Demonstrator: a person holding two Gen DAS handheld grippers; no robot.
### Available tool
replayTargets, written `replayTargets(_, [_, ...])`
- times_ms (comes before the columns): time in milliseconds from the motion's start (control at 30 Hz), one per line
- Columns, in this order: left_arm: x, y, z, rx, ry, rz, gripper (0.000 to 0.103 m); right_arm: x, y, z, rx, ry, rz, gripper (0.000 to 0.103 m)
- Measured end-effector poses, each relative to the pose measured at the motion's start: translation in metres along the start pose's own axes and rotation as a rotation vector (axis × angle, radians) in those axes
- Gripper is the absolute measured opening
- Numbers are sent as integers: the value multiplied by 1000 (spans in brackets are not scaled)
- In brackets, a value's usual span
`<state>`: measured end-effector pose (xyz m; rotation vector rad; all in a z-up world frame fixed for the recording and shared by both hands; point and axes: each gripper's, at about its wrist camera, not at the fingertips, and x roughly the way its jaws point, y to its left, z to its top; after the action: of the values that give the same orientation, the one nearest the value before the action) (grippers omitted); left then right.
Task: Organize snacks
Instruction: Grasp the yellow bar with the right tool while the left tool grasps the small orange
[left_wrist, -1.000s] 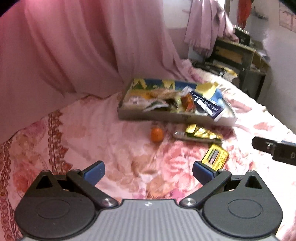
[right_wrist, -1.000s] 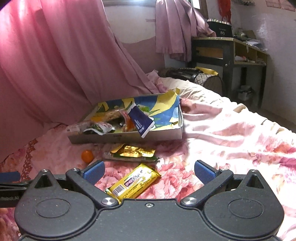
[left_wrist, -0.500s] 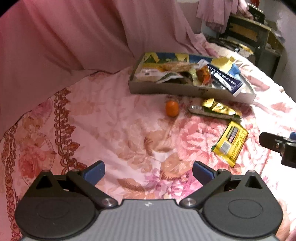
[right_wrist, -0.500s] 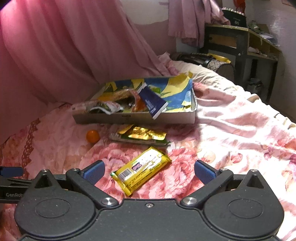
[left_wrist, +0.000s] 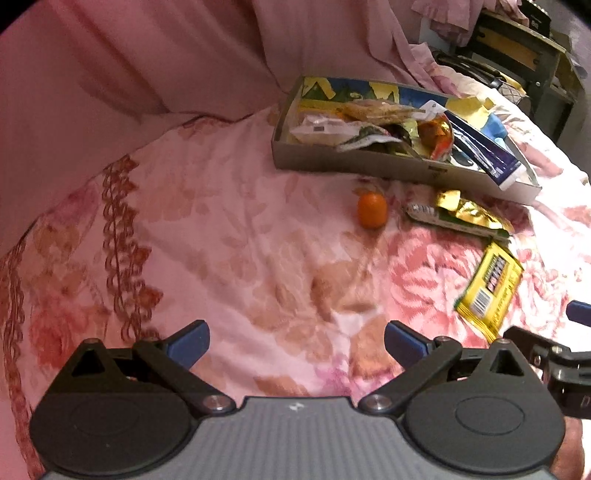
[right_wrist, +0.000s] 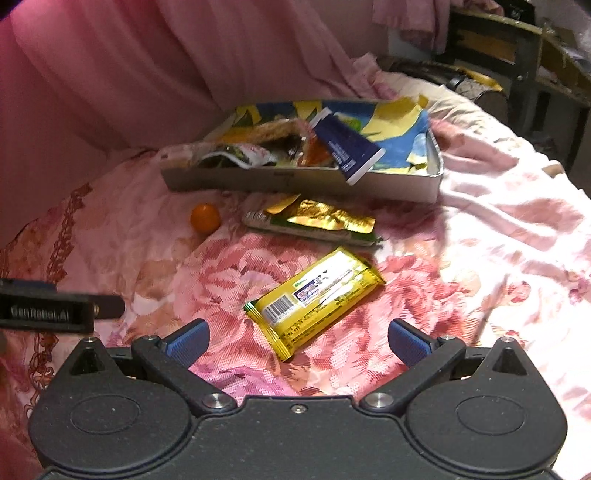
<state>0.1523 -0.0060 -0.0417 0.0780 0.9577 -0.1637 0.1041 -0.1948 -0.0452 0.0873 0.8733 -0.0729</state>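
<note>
A shallow cardboard box (right_wrist: 295, 182) (left_wrist: 369, 168) holding several snack packets sits on the floral bedspread. In front of it lie a small orange fruit (right_wrist: 205, 218) (left_wrist: 372, 210), a gold and green packet (right_wrist: 317, 221) (left_wrist: 461, 216) and a yellow snack bar (right_wrist: 314, 297) (left_wrist: 489, 290). My right gripper (right_wrist: 297, 339) is open and empty, just short of the yellow bar. My left gripper (left_wrist: 295, 341) is open and empty over bare bedspread, well short of the orange fruit. Each gripper shows at the edge of the other's view.
A pink curtain (right_wrist: 147, 74) hangs behind the box and to the left. A dark wooden desk (right_wrist: 517, 55) stands at the back right beyond the bed. The bedspread (left_wrist: 221, 240) lies rumpled to the right of the box.
Both grippers have moved forward and tilted down toward the bed. The snacks sit larger and nearer in both views. The yellow bar now lies just ahead of the right gripper's fingers.
</note>
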Motion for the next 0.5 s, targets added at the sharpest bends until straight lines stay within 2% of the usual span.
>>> replayTargets(133, [13,-2,11,69,-21,13,103,10,0,3,13,16,-8,102])
replayTargets(233, [22,-5,17,117,-46,-22,103,15,1,5,20,6,-21,102])
replayTargets(333, [29,-10,24,157,-94,-63,103,21,0,5,42,-3,-31,102])
replayTargets(500, [44,-14,37,200,-179,-82,103,36,0,2,79,18,-55,102])
